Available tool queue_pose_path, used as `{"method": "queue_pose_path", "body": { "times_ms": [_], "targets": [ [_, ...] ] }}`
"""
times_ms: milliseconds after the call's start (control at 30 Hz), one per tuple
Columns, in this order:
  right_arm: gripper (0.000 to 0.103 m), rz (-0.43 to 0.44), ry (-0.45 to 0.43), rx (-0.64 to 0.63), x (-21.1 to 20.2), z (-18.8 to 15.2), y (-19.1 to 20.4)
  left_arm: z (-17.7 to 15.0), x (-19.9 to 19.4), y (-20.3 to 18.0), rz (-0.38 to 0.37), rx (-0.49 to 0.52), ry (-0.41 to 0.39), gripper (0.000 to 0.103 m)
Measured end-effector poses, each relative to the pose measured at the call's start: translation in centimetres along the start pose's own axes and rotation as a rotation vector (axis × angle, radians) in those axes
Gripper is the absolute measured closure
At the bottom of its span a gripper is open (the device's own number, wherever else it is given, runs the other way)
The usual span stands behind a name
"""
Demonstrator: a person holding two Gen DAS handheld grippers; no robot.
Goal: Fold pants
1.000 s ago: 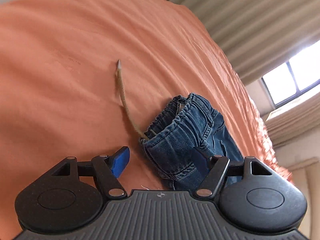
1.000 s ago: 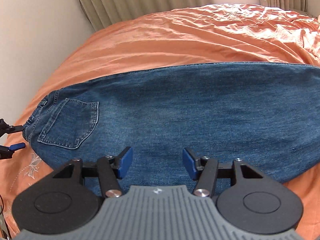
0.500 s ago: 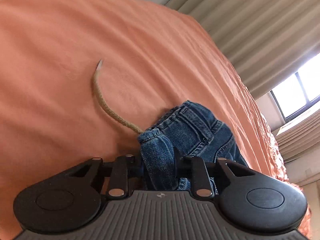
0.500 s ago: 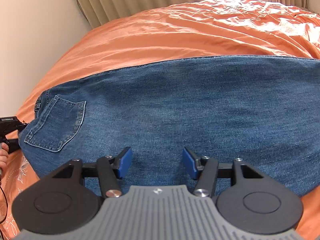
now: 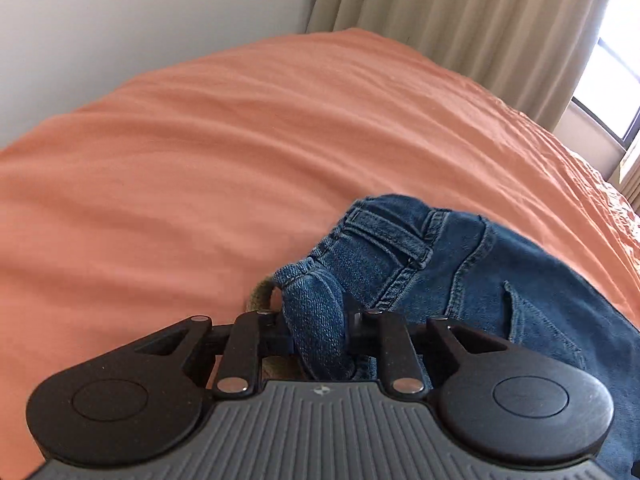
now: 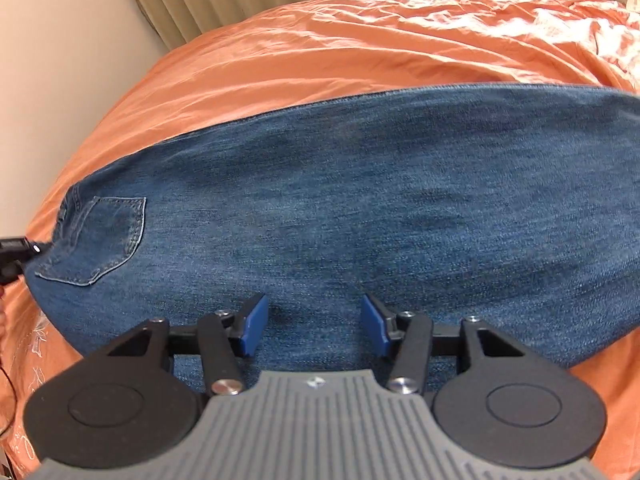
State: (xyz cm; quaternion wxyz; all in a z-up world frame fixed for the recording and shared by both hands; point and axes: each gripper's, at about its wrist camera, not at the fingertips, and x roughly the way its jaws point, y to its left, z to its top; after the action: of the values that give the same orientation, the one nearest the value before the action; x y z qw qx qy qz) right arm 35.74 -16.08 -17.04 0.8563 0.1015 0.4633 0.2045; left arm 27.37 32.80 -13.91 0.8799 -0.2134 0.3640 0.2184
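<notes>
Blue denim pants (image 6: 360,200) lie stretched sideways across the orange bedcover (image 6: 360,40), back pocket (image 6: 104,236) at the left. My left gripper (image 5: 314,320) is shut on a bunched fold of the waistband (image 5: 316,304), with a belt loop and the rest of the pants (image 5: 480,280) to its right. A tan cord (image 5: 260,296) peeks out beside the left finger. In the right wrist view the left gripper (image 6: 16,252) shows at the far left edge by the waist. My right gripper (image 6: 314,320) hovers over the leg's near edge, jaws closing, denim below them but nothing pinched.
A pale wall (image 5: 120,20) and beige curtains (image 5: 460,20) stand behind the bed, with a bright window (image 5: 612,92) at the right. Bare orange cover (image 5: 200,160) spreads beyond the waistband. The cover is rumpled at the far right (image 6: 560,20).
The left gripper shut on the waistband, then rolled and shifted with it; the tan cord is now mostly hidden. The right gripper moved closer over the leg and its jaws narrowed slightly.
</notes>
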Motion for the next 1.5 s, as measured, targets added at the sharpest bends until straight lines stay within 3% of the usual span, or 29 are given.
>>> {"method": "queue_pose_path", "body": {
  "times_ms": [167, 333, 533, 667, 867, 1133, 1333, 1500],
  "targets": [
    [0.055, 0.007, 0.003, 0.030, -0.3, 0.2, -0.3, 0.5, 0.2, -1.2, 0.028, 0.042, 0.037, 0.076],
    [0.054, 0.023, -0.029, 0.139, -2.4, 0.6, -2.1, 1.1, -2.7, -2.8, 0.069, 0.135, -0.017, 0.064],
    [0.054, 0.007, -0.101, 0.324, -6.9, 0.6, -6.5, 0.6, -6.0, -5.5, 0.145, 0.218, -0.052, 0.065],
    [0.055, 0.008, -0.161, 0.428, -10.3, 1.2, -10.0, 0.4, -8.0, -7.1, 0.156, 0.241, -0.105, 0.066],
    [0.057, -0.048, -0.228, 0.479, -16.1, 2.7, -17.1, 1.6, -10.9, -10.0, 0.099, 0.243, -0.173, 0.068],
    [0.065, -0.182, -0.347, 0.578, -23.9, 3.7, -31.3, -0.8, -10.5, -17.7, -0.097, 0.311, -0.108, 0.068],
    [0.073, -0.190, -0.341, 0.707, -23.4, 2.5, -40.8, -4.0, -7.0, -24.3, -0.199, 0.379, -0.048, 0.068],
    [0.080, -0.159, -0.346, 0.771, -19.9, 2.1, -44.9, -6.4, -4.0, -27.6, -0.212, 0.420, 0.008, 0.068]
  ]
}}
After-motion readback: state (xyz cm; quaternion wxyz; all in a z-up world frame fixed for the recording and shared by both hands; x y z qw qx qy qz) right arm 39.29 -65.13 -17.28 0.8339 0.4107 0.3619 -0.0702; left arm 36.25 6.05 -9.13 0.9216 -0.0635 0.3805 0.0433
